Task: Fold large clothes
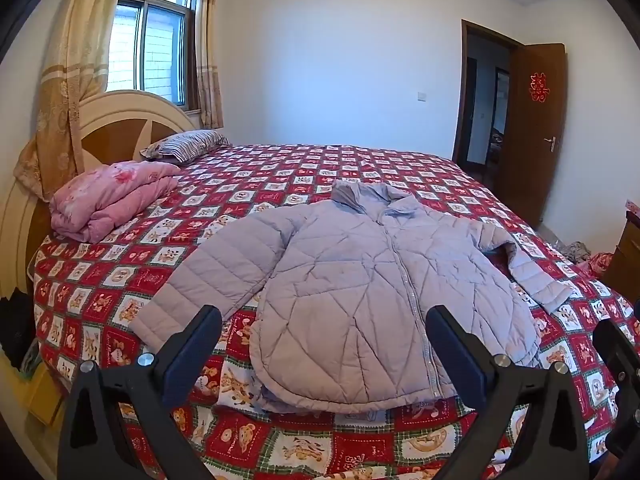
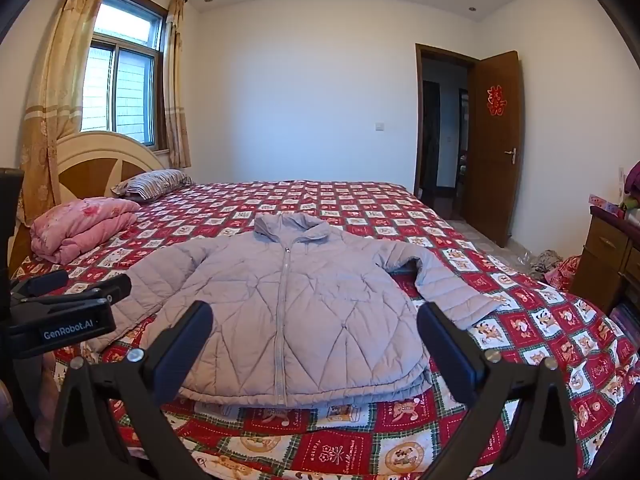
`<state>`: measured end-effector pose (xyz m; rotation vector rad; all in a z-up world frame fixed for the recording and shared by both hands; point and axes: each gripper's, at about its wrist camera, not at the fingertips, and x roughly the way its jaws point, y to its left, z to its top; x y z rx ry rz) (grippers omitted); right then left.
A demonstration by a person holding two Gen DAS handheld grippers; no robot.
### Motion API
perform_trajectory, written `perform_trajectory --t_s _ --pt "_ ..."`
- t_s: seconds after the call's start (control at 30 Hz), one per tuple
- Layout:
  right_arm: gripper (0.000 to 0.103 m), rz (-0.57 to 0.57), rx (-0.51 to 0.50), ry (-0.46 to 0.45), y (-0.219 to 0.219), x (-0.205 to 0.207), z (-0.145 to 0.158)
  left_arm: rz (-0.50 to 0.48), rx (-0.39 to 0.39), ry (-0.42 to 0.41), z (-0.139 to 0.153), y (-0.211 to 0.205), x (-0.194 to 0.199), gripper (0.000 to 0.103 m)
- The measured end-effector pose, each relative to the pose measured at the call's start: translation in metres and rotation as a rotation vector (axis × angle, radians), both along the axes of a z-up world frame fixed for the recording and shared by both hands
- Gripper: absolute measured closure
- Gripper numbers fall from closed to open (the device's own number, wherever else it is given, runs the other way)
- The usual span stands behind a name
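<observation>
Presently on the bed: one large lilac quilted jacket (image 1: 360, 292), laid flat, front up, zip closed along the middle, collar toward the far side, hem toward the near edge. Both sleeves lie spread outward; the right-hand sleeve bends at the elbow so its cuff points back toward the near edge. A lighter layer shows just under the hem, possibly the lining or back panel, hard to tell from here.

Bedspread (image 1: 280, 184): red and white patchwork squares with cartoon figures, covering the whole mattress; the jacket rests directly on it.

Left gripper (image 1: 324, 312): black frame, dark blue pads, fingers spread wide, nothing between them; it hangs above the near hem, not touching the cloth. Its body also shows at the left edge of the right wrist view.

Right gripper (image 2: 314, 308): same build, fingers likewise spread wide and empty, poised over the hem on either side of the zip, clear of the jacket.

Also present: folded pink quilt (image 1: 108, 204) near the headboard (image 1: 132, 116); striped pillow (image 1: 184, 145) behind it; window (image 2: 120, 80) with beige curtains (image 1: 68, 72); brown door (image 2: 496, 144) standing open, with a red paper ornament (image 2: 495, 100) on it; wooden cabinet (image 2: 608, 256) at the right; bundled cloth on the floor beside it
</observation>
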<state>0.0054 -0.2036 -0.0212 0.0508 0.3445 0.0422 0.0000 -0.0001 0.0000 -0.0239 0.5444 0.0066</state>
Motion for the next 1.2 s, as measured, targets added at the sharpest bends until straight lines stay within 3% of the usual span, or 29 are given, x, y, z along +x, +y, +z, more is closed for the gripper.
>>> perform_trajectory --t_s 1.2 --pt "0.0 0.006 0.002 0.012 0.004 0.003 -0.005 0.025 -0.007 -0.022 0.003 0.007 0.0 0.001"
